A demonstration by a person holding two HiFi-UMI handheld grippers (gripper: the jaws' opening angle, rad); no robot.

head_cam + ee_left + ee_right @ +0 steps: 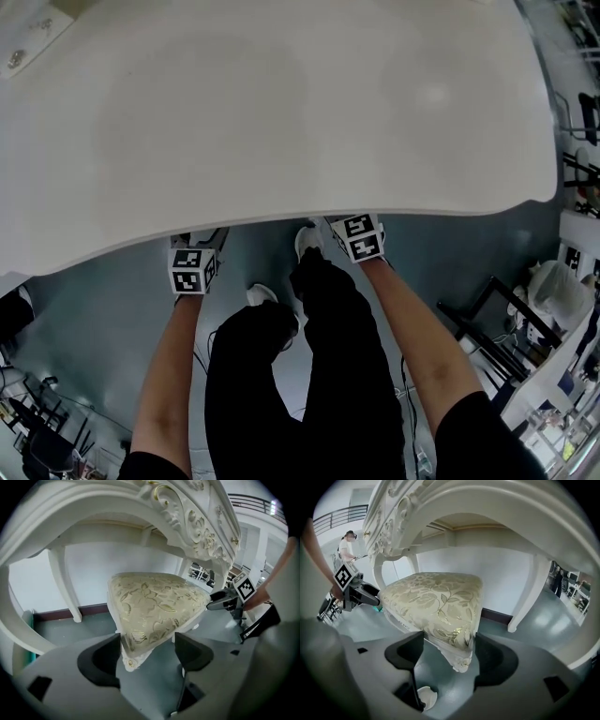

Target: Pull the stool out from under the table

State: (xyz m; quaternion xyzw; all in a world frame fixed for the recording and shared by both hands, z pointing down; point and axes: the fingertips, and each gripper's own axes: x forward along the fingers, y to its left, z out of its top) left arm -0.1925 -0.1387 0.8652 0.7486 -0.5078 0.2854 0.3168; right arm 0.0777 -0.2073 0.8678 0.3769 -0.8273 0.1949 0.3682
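Note:
The stool [157,604] has a gold floral cushion on a white carved frame and stands under the white table [281,112]. In the head view the tabletop hides it. My left gripper [147,643] is open, with the stool's near left corner between its jaws and a gap on the right side. My right gripper [447,648] is open too, around the other near corner of the stool [436,597]. From above only the two marker cubes, the left cube [192,270] and the right cube [361,236], show at the table's front edge.
The carved table apron [197,522] hangs just above the seat. White table legs [63,583] [527,597] stand behind the stool on either side. My legs and shoes [309,242] are between the arms. Black racks [487,328] stand at the right.

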